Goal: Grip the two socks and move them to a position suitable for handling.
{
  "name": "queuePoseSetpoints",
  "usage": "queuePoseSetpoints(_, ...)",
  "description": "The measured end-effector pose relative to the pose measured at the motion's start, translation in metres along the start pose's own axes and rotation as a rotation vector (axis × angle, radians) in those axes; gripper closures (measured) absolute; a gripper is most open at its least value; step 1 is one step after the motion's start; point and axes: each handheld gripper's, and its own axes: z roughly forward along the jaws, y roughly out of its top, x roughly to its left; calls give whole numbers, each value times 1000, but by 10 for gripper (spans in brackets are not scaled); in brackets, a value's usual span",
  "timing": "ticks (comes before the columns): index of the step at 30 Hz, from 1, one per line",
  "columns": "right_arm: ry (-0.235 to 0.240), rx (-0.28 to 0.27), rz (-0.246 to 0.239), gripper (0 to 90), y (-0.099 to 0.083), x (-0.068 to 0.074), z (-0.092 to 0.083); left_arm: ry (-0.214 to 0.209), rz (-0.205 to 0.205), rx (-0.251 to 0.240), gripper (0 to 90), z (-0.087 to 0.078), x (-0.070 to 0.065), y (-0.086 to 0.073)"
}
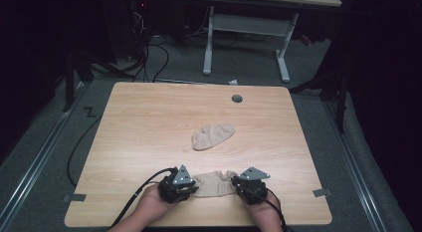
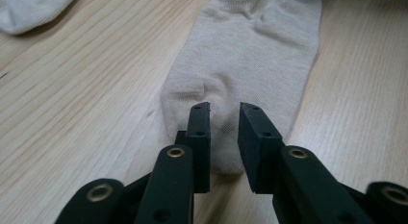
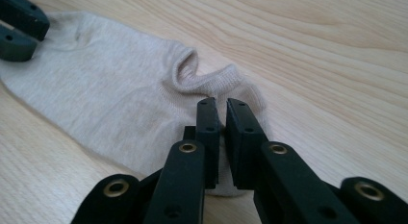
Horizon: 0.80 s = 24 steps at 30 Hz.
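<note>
A beige ankle sock point(image 1: 215, 183) lies flat near the table's front edge, between my two grippers. My left gripper point(image 1: 195, 187) is at its left end; in the left gripper view its jaws point(image 2: 224, 113) stand a little apart with the toe end of the sock point(image 2: 250, 56) bunched between the pads. My right gripper point(image 1: 235, 185) is at the sock's other end; in the right gripper view its jaws point(image 3: 222, 106) are nearly together on the edge of the sock point(image 3: 120, 104) just below the curled cuff. The left gripper's jaw tips point(image 3: 19, 27) show at the far end of that view.
A second beige sock point(image 1: 213, 136) lies crumpled near the middle of the wooden table point(image 1: 149, 117); its edge shows as the other sock point(image 2: 29, 10) in the left gripper view. A round cable hole point(image 1: 237, 98) sits at the back. A white desk frame point(image 1: 246, 38) stands beyond.
</note>
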Motion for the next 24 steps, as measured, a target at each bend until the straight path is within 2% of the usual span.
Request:
queuePoseSetpoints(3, 32, 2, -12, 832, 3, 7, 3, 25, -15, 2, 743, -8, 4, -8)
queuePoseSetpoints(7, 67, 3, -43, 814, 6, 18, 6, 36, -40, 7, 735, -19, 8, -19)
queuePoseSetpoints(9, 89, 3, -52, 814, 8, 22, 8, 40, -119, -29, 733, -23, 5, -25)
queuePoseSetpoints(10, 102, 3, -53, 814, 9, 24, 9, 50, -136, -45, 733, -24, 4, -28)
queuePoseSetpoints(12, 119, 6, -64, 809, 13, 29, 12, 64, -105, -7, 733, -31, 6, -31)
queuePoseSetpoints(14, 131, 1, -81, 803, 15, 35, 15, 80, -111, -6, 730, -35, 6, -35)
queuePoseSetpoints(15, 136, -1, -90, 800, 16, 37, 17, 87, -77, 22, 729, -38, 9, -37)
queuePoseSetpoints(19, 147, -10, -115, 795, 19, 43, 21, 92, -92, 34, 721, -43, 11, -39)
queuePoseSetpoints(24, 159, -14, -102, 782, 18, 41, 21, 97, -85, 33, 705, -41, 11, -37)
